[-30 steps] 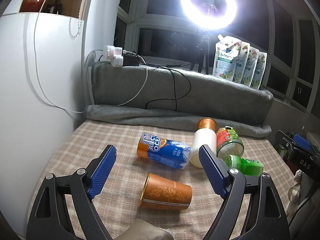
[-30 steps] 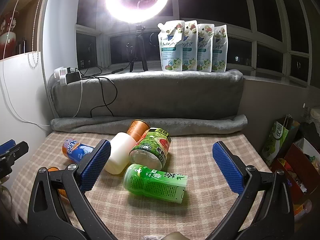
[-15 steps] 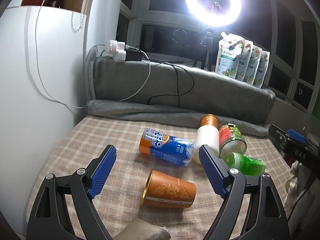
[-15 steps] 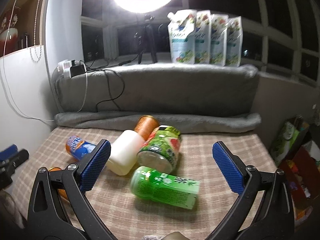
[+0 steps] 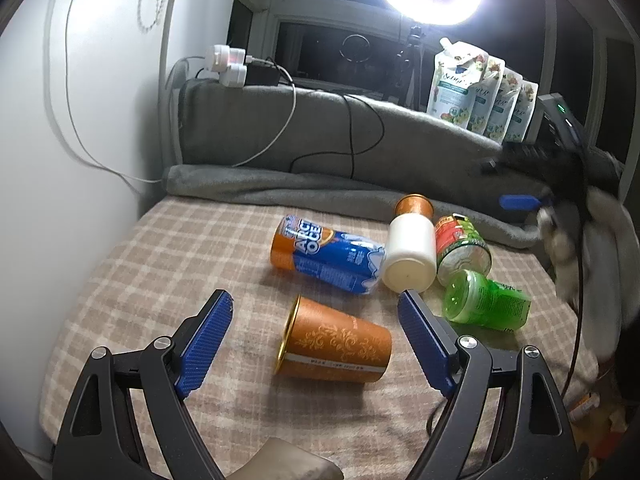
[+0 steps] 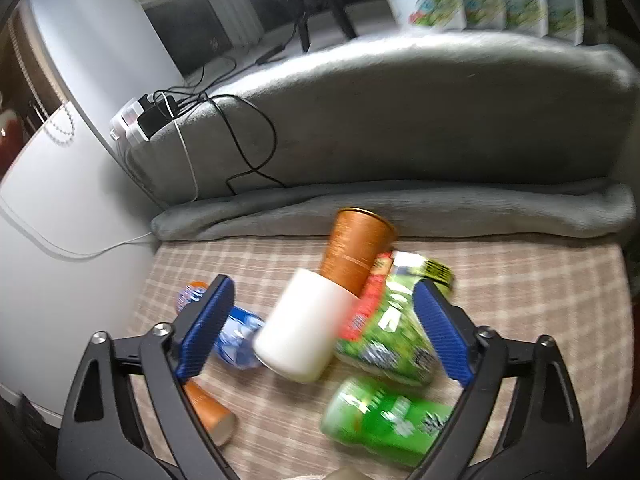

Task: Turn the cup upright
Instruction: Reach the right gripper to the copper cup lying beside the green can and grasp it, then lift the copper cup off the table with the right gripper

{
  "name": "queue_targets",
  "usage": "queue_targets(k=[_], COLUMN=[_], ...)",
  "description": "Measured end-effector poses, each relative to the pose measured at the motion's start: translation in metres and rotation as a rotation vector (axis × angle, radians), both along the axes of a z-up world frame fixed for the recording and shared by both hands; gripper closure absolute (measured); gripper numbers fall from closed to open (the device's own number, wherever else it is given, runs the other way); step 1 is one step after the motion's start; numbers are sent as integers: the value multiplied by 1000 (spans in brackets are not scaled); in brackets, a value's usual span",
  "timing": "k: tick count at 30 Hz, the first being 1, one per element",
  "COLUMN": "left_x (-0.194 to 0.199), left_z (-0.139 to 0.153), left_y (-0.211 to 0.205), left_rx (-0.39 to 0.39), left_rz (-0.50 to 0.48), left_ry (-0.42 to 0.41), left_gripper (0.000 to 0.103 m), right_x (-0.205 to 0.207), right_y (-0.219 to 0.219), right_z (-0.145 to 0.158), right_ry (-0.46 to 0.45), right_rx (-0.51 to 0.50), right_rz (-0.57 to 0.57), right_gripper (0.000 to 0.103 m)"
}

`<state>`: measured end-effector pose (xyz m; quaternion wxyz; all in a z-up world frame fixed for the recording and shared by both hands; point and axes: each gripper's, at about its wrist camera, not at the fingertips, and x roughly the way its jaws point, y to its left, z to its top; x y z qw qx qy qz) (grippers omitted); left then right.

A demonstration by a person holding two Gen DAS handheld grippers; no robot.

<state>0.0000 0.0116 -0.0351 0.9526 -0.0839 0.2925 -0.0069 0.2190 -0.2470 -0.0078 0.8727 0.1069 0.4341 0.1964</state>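
An orange patterned cup (image 5: 334, 346) lies on its side on the checked cloth, mouth to the left, between the fingers of my open left gripper (image 5: 316, 334), which is empty. It shows partly behind a finger in the right wrist view (image 6: 208, 412). A white cup (image 5: 410, 258) lies on its side, nested with a second orange cup (image 5: 413, 205). In the right wrist view my open, empty right gripper (image 6: 324, 320) hovers over the white cup (image 6: 304, 330) and orange cup (image 6: 354, 250). The right gripper also shows blurred at the right of the left wrist view (image 5: 520, 202).
A blue and orange can (image 5: 326, 254), a green and red can (image 5: 462, 246) and a green bottle (image 5: 486, 300) lie beside the cups. A grey blanket (image 5: 360, 148) with cables and a power strip (image 5: 230, 66) backs the surface. A white wall (image 5: 60, 160) stands at the left.
My right gripper has swung down and forward over the white cup and cans, with motion blur. My left gripper has moved closer to the lying orange cup.
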Motion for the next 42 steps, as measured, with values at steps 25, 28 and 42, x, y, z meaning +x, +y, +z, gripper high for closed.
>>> queue_targets(k=[25, 28, 42], left_x=[1, 0, 2], left_z=[-6, -6, -8], left_y=[39, 41, 48], left_rx=[-63, -64, -65], left_rz=[82, 86, 106], left_ry=[9, 6, 10], left_gripper=[18, 18, 18], right_x=[134, 142, 148], right_y=[73, 83, 145], right_z=[-79, -84, -97], right_ry=[355, 352, 294], right_rx=[-324, -367, -520], right_rz=[-6, -16, 15], right_gripper=[33, 33, 36])
